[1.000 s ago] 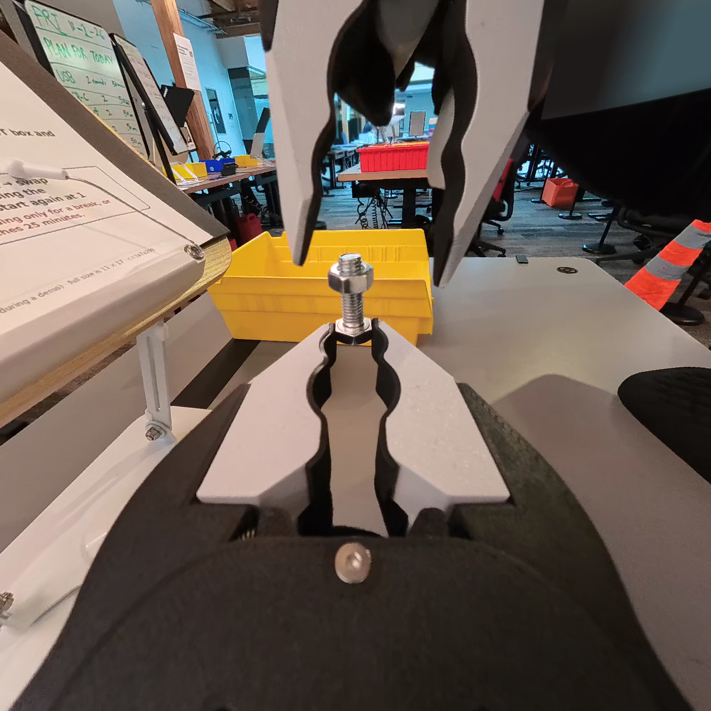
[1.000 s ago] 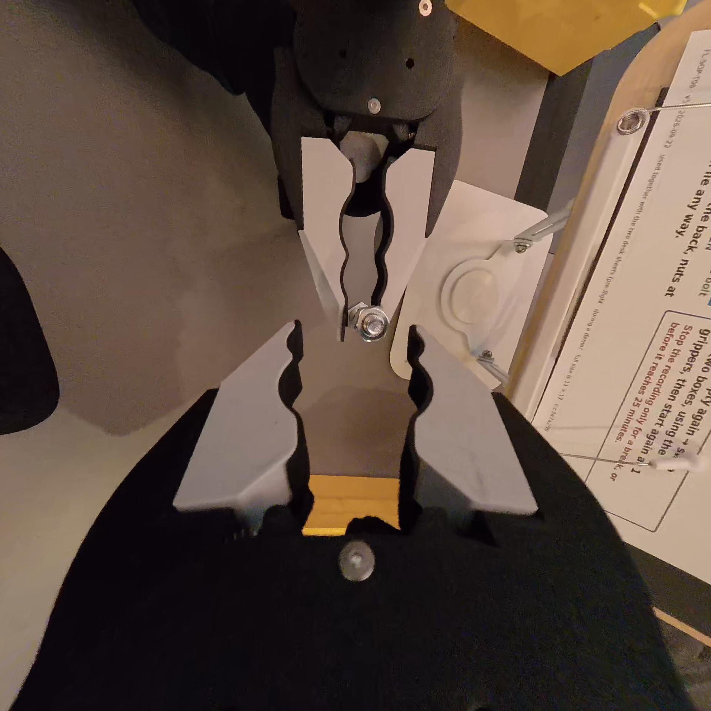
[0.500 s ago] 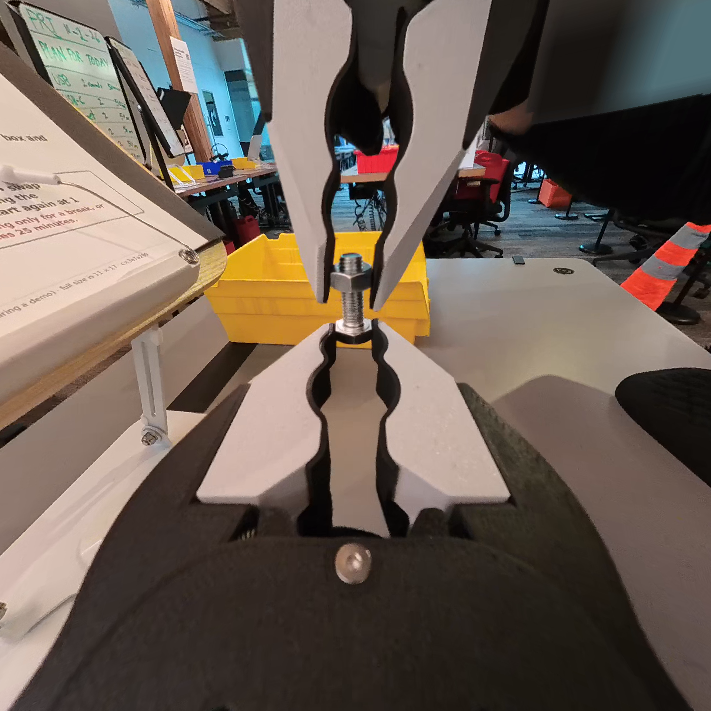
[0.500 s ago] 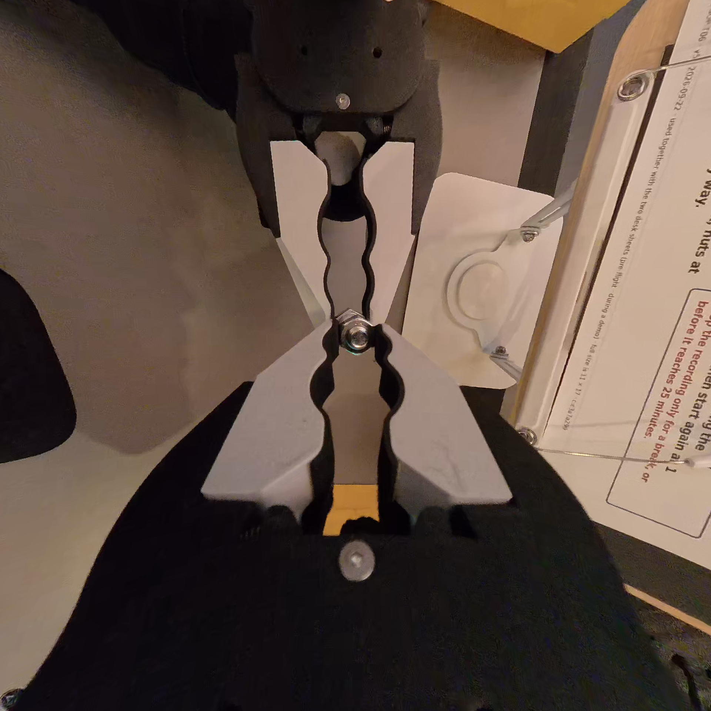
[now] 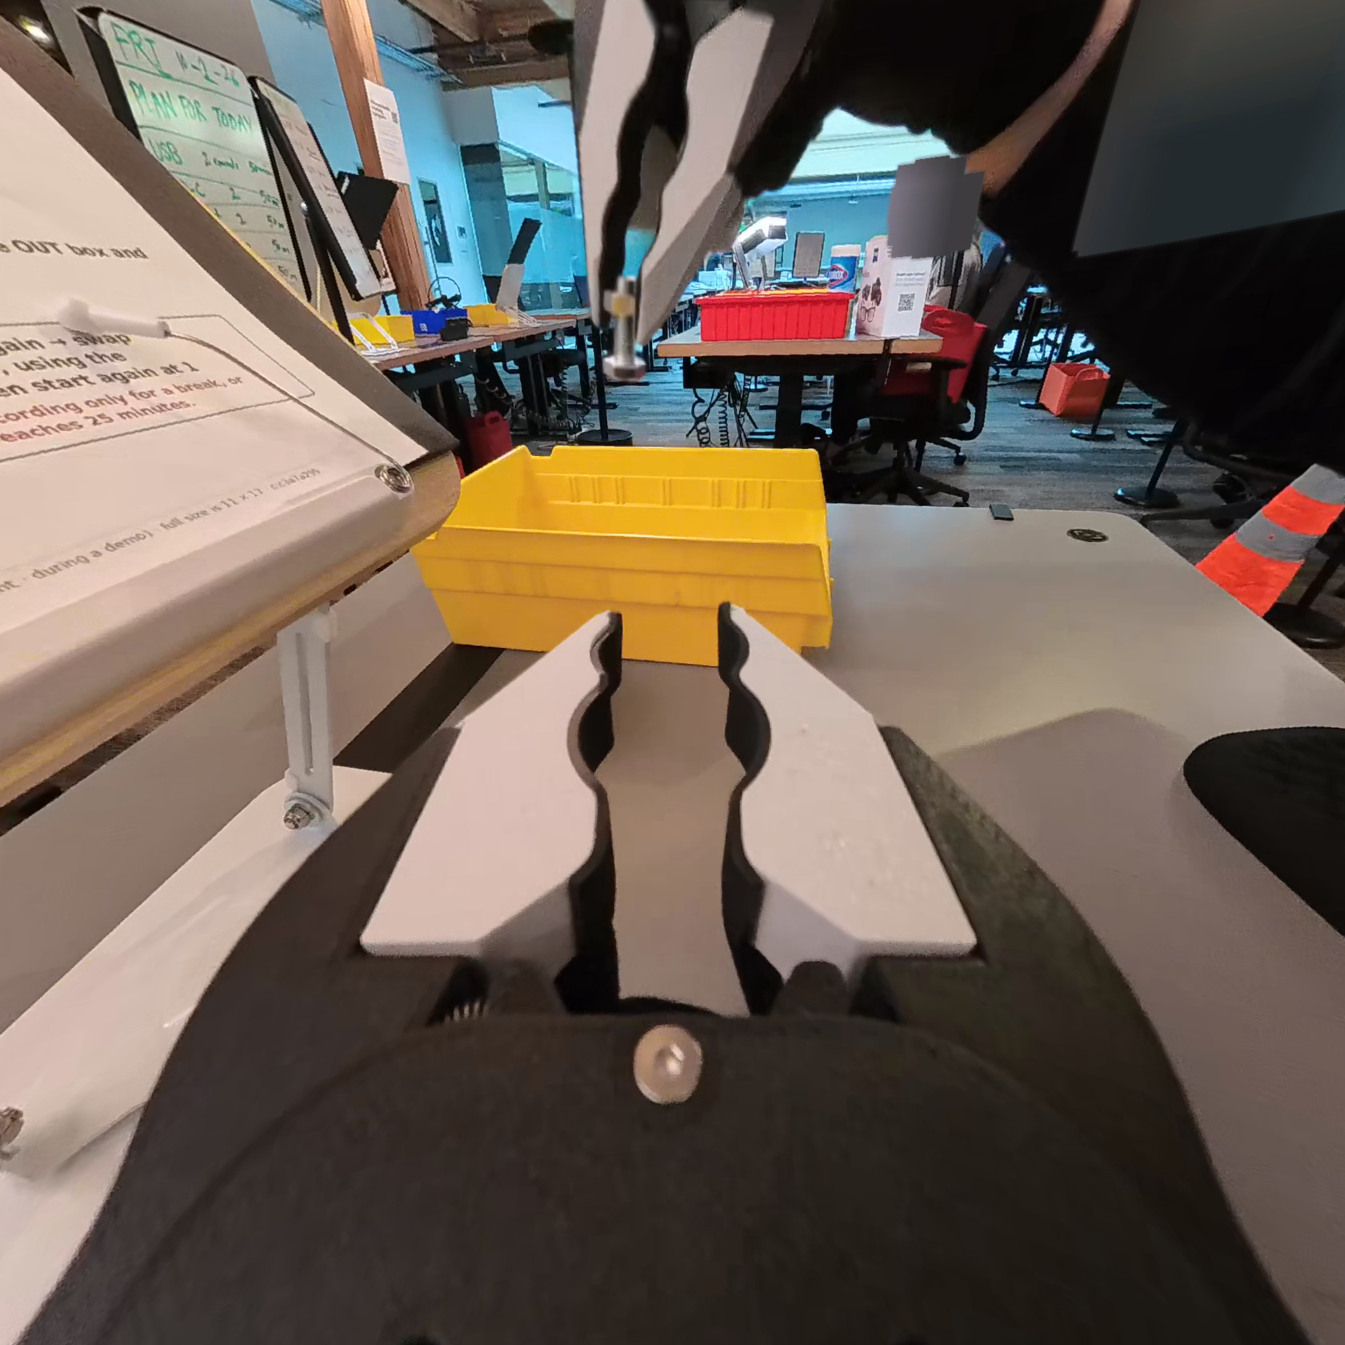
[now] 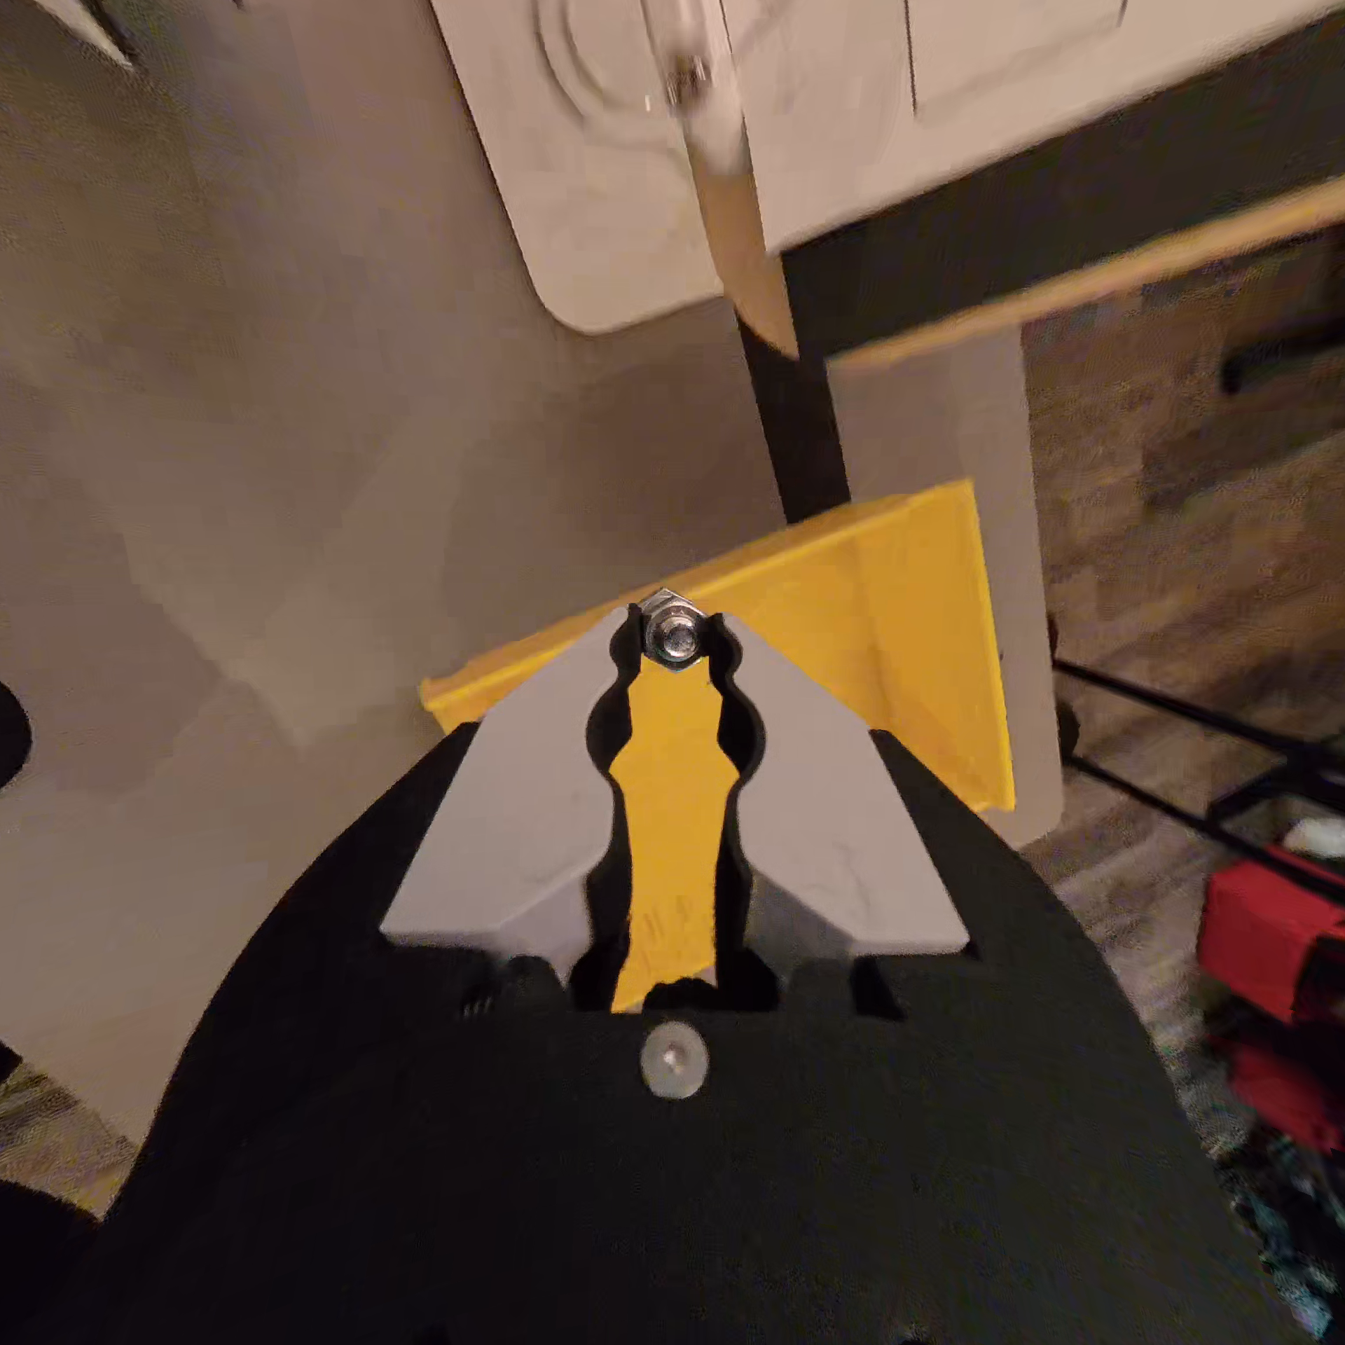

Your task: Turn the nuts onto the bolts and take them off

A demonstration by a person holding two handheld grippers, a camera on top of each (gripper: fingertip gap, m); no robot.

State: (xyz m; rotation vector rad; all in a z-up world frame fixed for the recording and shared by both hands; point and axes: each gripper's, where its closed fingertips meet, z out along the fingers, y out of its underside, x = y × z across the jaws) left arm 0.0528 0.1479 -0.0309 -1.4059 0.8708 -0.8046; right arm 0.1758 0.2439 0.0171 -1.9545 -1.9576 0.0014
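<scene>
My right gripper (image 6: pixel 671 632) is shut on a silver nut (image 6: pixel 669 643) threaded on a bolt, seen end-on at its fingertips. In the left wrist view that gripper (image 5: pixel 620 320) hangs high over the yellow bin (image 5: pixel 633 553), and the bolt (image 5: pixel 624 342) dangles from the nut with its head down. My left gripper (image 5: pixel 669 626) is slightly open and empty, low over the grey table (image 5: pixel 1019 655), just short of the bin. In the right wrist view the bin (image 6: pixel 895 611) lies below the held nut.
A slanted instruction board (image 5: pixel 145 437) on a white stand (image 5: pixel 306 728) rises at the left. A black pad (image 5: pixel 1281 800) lies on the table at the right. Behind are desks, chairs, a red bin (image 5: pixel 771 314) and an orange cone (image 5: pixel 1281 538). Left tips to right tips: about 20 cm.
My right gripper closed on the nut, then lifted nut and bolt up out of my left gripper and over the yellow bin. My left gripper opened slightly and is now empty.
</scene>
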